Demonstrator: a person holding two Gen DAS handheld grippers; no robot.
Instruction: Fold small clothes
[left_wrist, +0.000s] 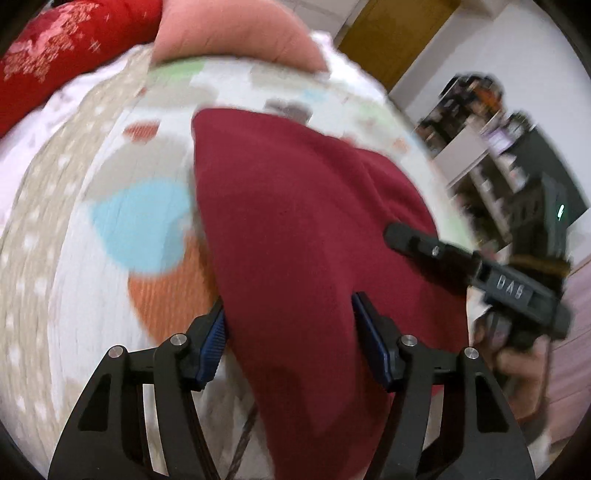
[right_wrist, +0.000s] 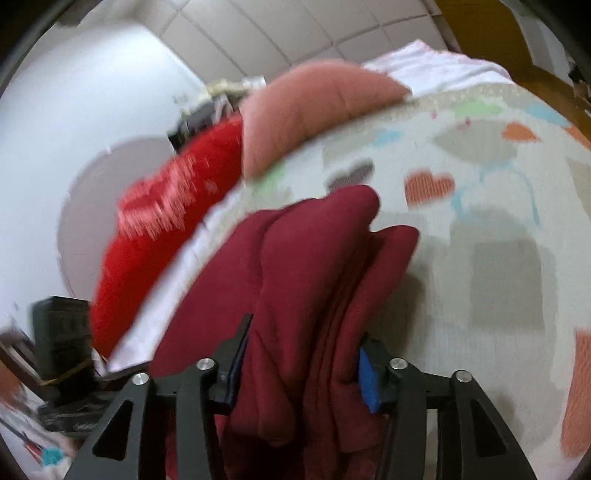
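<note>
A dark red garment (left_wrist: 295, 229) lies bunched on a bed with a white patterned cover (left_wrist: 110, 258). My left gripper (left_wrist: 290, 325) has its blue-padded jaws on either side of the near edge of the garment, with cloth between them. My right gripper (right_wrist: 301, 354) is closed around a thick fold of the same garment (right_wrist: 314, 266); it also shows in the left wrist view (left_wrist: 391, 232) resting on the cloth's right side. Both views are motion blurred.
A pink pillow (left_wrist: 229, 33) and a red embroidered cushion (left_wrist: 55, 55) lie at the head of the bed. Dark shelves with clutter (left_wrist: 509, 155) stand to the right. A brown door (left_wrist: 391, 33) is behind. A black box (right_wrist: 62, 332) sits left of the bed.
</note>
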